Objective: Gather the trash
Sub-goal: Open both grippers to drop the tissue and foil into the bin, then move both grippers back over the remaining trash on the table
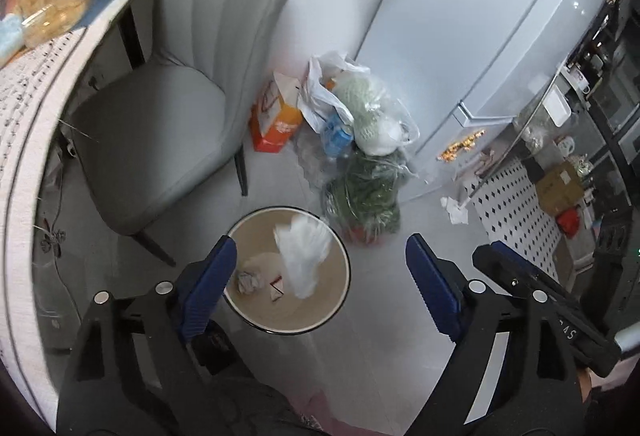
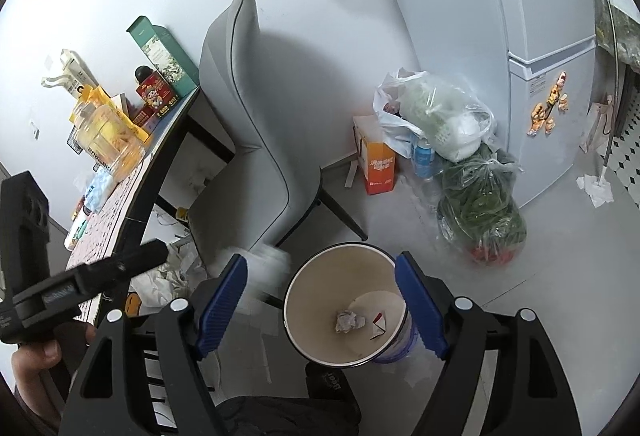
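A round beige trash bin [image 1: 340, 260] stands on the floor below both grippers; it also shows in the right wrist view [image 2: 304, 284]. Inside lie a crumpled paper ball [image 1: 249, 280] [image 2: 349, 320] and a small red-and-white scrap [image 1: 277, 288] [image 2: 378, 320]. A blurred white plastic piece [image 1: 304, 254] is in the air over the bin, free of my fingers; it shows as a white blur [image 2: 266, 268] in the right wrist view. My left gripper [image 1: 320, 284] is open and empty above the bin. My right gripper [image 2: 320, 308] is open and empty, its fingers on either side of the bin.
A grey chair [image 1: 180, 75] [image 2: 248, 139] stands by a cluttered table [image 1: 24, 123] [image 2: 120, 195]. Plastic bags of vegetables [image 1: 368, 155] [image 2: 472, 187] and an orange box [image 1: 276, 119] [image 2: 376, 163] sit by a white fridge [image 1: 480, 35] [image 2: 540, 95]. White paper scraps [image 1: 454, 209] [image 2: 596, 187] lie on the floor.
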